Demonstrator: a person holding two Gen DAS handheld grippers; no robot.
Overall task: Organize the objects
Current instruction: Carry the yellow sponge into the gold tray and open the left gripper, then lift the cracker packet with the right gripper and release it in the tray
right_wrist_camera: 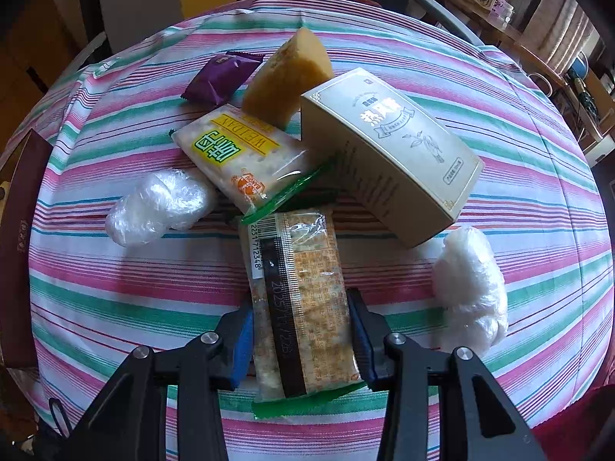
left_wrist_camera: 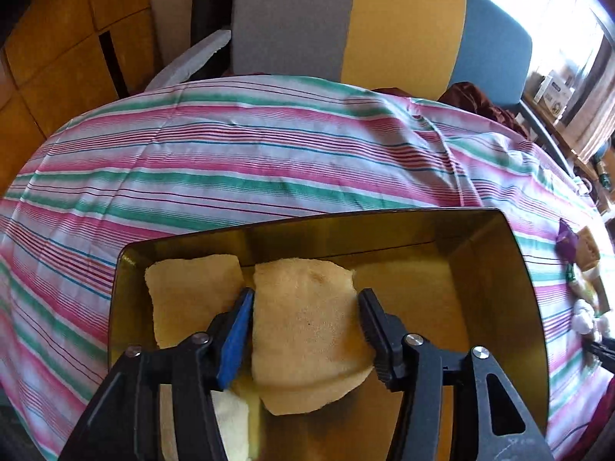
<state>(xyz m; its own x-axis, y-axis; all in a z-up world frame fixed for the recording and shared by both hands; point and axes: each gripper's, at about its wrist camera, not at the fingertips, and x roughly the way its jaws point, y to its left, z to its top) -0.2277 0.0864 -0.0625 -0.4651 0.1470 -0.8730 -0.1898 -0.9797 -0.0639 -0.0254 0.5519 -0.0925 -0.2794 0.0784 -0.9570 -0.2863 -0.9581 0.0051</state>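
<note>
Gripping a clear-wrapped cracker packet (right_wrist_camera: pixel 300 303) (green-edged, barcode showing).

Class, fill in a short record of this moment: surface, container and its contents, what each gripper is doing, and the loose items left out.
surface: striped cloth
container: gold tray holding yellow sponges
left gripper: jaws apart around a sponge in the tray, pads not pressing
right gripper: closed on a cracker packet
loose items: beige box, purple packet, yellow sponge wedge, second cracker packet, two plastic-wrapped bundles
</note>
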